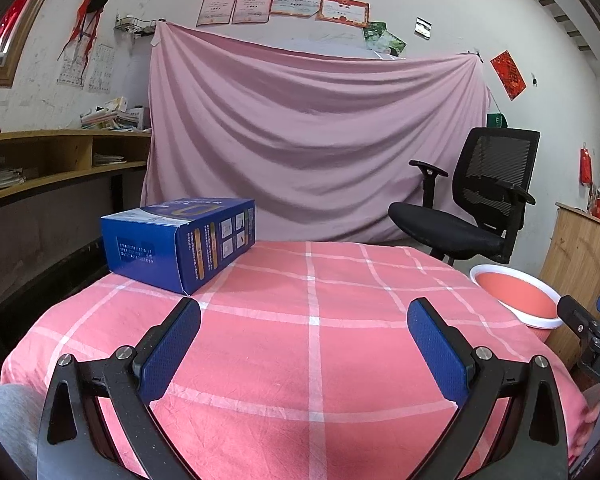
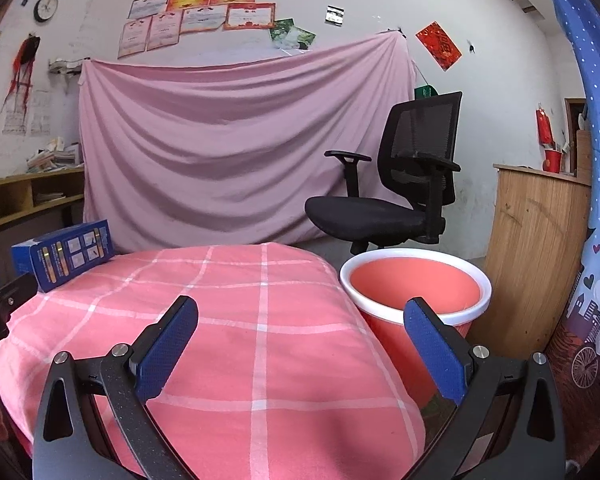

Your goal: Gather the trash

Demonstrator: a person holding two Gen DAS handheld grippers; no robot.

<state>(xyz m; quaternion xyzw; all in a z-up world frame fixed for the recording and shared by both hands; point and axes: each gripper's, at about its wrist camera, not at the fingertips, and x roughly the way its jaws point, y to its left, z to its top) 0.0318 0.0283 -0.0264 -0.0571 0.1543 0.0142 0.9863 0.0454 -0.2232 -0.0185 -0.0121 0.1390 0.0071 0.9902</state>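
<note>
Blue carton (image 1: 179, 243) lay flat at far left corner of pink checked tablecloth (image 1: 312, 344). Left gripper (image 1: 304, 312) hovered over cloth, fingers spread wide, holding nothing. Right gripper (image 2: 301, 310) likewise spread, bare. Pink bucket (image 2: 416, 286) stood just beside table's right edge.

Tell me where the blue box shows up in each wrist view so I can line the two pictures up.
Left wrist: blue box left of centre, on the far-left edge of the checked cloth.
Right wrist: blue box at far left, same cloth edge.
Shared landmark: the black office chair, right of centre in both.
</note>
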